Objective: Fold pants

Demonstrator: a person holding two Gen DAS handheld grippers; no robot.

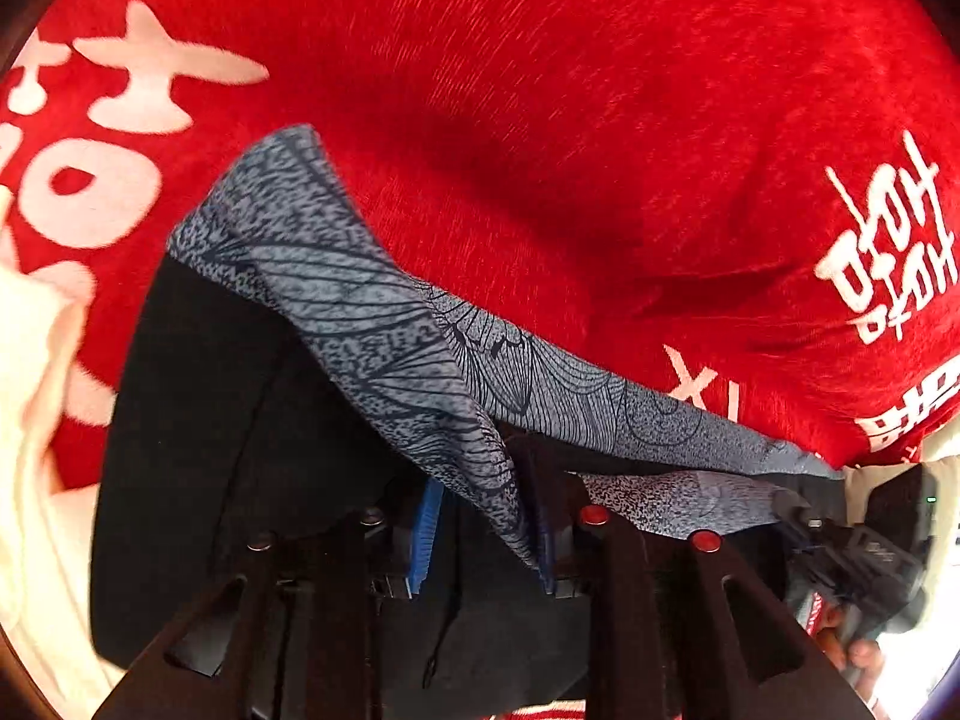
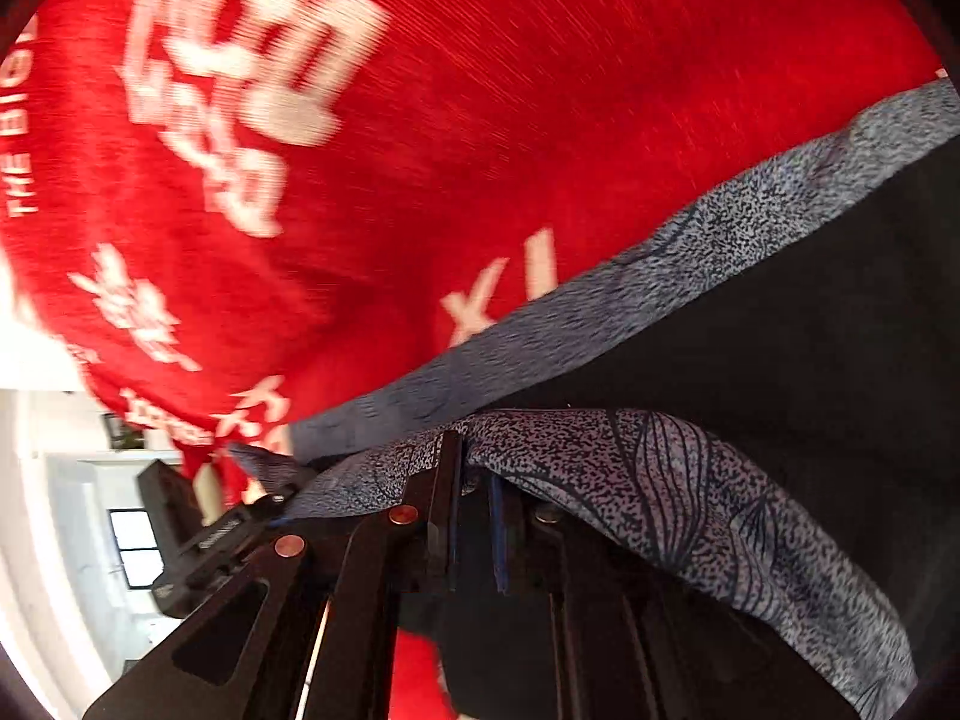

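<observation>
In the left wrist view, the left gripper (image 1: 480, 531) sits at the bottom middle of the frame. Its jaws stand narrow, and the grey patterned band of the pants (image 1: 336, 276) runs down between them, against the right blue pad, so the cloth is pinched there. The black part of the pants fills the lower left. Behind it all lies a red blanket (image 1: 570, 120) with white letters, across the whole top. At the far right edge the right gripper (image 1: 798, 510) holds the other end of the band.

In the right wrist view, the right gripper (image 2: 474, 516) is at the bottom middle, nearly closed on the same grey band of the pants (image 2: 660, 480). The black cloth fills the right side. The red blanket (image 2: 450, 120) covers the upper left. The left gripper (image 2: 264, 492) shows at the lower left, blurry.
</observation>
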